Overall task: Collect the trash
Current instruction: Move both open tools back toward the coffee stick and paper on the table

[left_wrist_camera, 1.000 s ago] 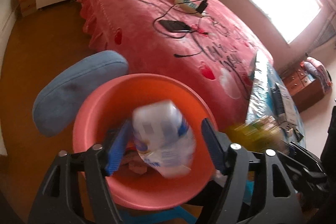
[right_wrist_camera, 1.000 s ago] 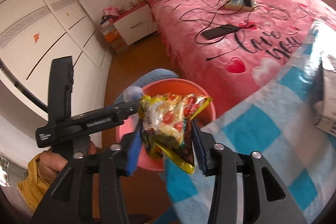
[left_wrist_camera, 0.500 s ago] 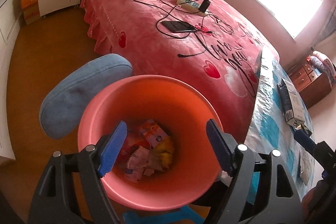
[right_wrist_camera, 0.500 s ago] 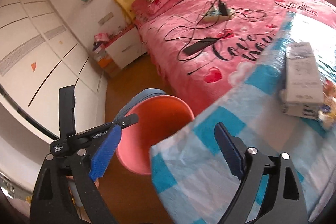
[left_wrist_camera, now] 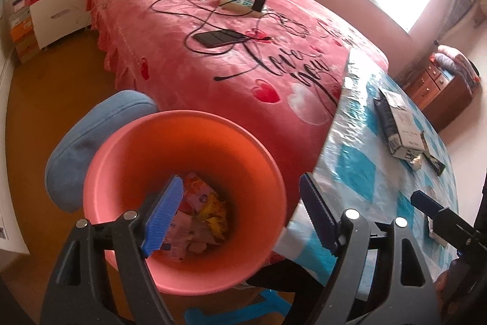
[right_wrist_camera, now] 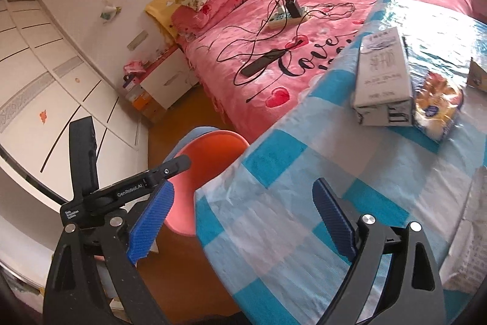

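A pink bin [left_wrist_camera: 194,142] stands on the floor beside the table, with wrappers and a yellow packet [left_wrist_camera: 210,212] in its bottom. My left gripper [left_wrist_camera: 240,181] hangs open over the bin's mouth, nothing between its fingers. My right gripper [right_wrist_camera: 243,185] sits over the near corner of the blue-checked table [right_wrist_camera: 289,203]; its jaws are opening and hold nothing. Farther along the table lie a white carton [right_wrist_camera: 383,81] and a snack bag [right_wrist_camera: 438,105] against it. The carton [left_wrist_camera: 398,121] also shows in the left wrist view.
A pink bed [left_wrist_camera: 243,51] with a phone, cables and a power strip [left_wrist_camera: 240,2] runs behind the bin. A blue cushion [left_wrist_camera: 79,136] touches the bin's far side. A white nightstand [left_wrist_camera: 57,11] and a wooden dresser [left_wrist_camera: 441,87] stand by the walls.
The bottle left my left gripper and dropped into the bin. My right gripper let go of the yellow packet, opened wide and swung right over the table.
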Demonstrator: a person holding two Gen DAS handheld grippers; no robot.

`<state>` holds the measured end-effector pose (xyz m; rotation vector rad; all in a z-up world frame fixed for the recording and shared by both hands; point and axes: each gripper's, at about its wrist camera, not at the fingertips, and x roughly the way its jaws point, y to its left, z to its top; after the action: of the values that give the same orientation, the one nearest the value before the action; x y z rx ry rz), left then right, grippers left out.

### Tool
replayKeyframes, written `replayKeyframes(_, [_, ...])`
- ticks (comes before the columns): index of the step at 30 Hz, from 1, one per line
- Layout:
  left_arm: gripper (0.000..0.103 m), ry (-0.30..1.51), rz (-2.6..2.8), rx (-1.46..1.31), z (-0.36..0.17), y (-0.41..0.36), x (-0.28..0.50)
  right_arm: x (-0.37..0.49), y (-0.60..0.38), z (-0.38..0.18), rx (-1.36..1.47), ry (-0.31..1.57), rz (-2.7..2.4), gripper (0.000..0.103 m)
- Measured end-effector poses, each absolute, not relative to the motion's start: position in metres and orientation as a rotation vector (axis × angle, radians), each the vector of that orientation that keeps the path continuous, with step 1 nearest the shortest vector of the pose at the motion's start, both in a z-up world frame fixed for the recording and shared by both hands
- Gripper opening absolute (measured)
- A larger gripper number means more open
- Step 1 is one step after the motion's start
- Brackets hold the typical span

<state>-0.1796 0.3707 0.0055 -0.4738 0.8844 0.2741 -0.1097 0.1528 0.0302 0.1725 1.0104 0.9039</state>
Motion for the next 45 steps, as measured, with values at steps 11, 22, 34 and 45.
replayKeyframes(11, [0.080,0.889,0.224,-0.403,0.022,0.332,-0.166,-0.114,0.122,0.032,0.217,0.990,0.877,0.091])
replayKeyframes(22, [0.080,0.902,0.186,-0.342,0.032,0.297,-0.156,-0.114,0.089,0.036,0.256,0.956,0.844,0.091])
replayKeyframes(34, [0.080,0.925,0.135,-0.269,0.038,0.256,-0.147,-0.110,0.049,0.038,0.304,0.930,0.801,0.091])
replayKeyframes(45, [0.080,0.950,0.101,-0.218,0.037,0.224,-0.140,-0.100,0.010,0.038,0.360,0.909,0.741,0.094])
